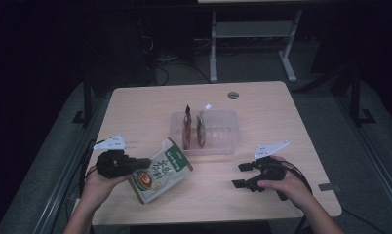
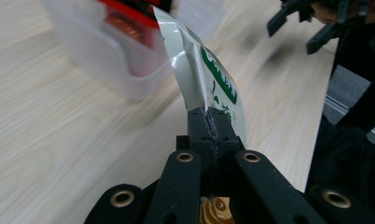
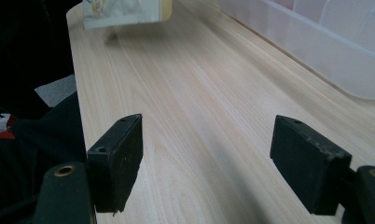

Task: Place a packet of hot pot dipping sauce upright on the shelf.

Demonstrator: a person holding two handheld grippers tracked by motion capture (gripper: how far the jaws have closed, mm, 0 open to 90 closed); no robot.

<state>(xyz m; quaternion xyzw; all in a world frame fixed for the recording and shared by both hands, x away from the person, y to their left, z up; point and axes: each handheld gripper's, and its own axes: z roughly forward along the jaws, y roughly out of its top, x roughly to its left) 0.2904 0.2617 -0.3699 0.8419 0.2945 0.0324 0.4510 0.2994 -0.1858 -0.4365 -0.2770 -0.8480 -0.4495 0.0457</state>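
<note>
- Dark room, grey floor; pale wood-grain counter point(image 1: 262, 105) carrying a clear plastic bin point(image 1: 223, 132) with two upright pouches at mid-counter.
- Left gripper point(image 2: 209, 122): my fingers are pinched tight on the white-and-green food pouch point(image 1: 159, 170), held near the counter's near-left edge.
- Right gripper point(image 1: 242, 174): fingers spread wide, empty.
- Next, I judge: stand it upright in the bin.

I see pouch point(image 1: 159, 171) near table's point(image 1: 262, 102) front-left edge, bin point(image 1: 223, 130) at centre w/ two packets point(image 1: 193, 127) in its left part.
</note>
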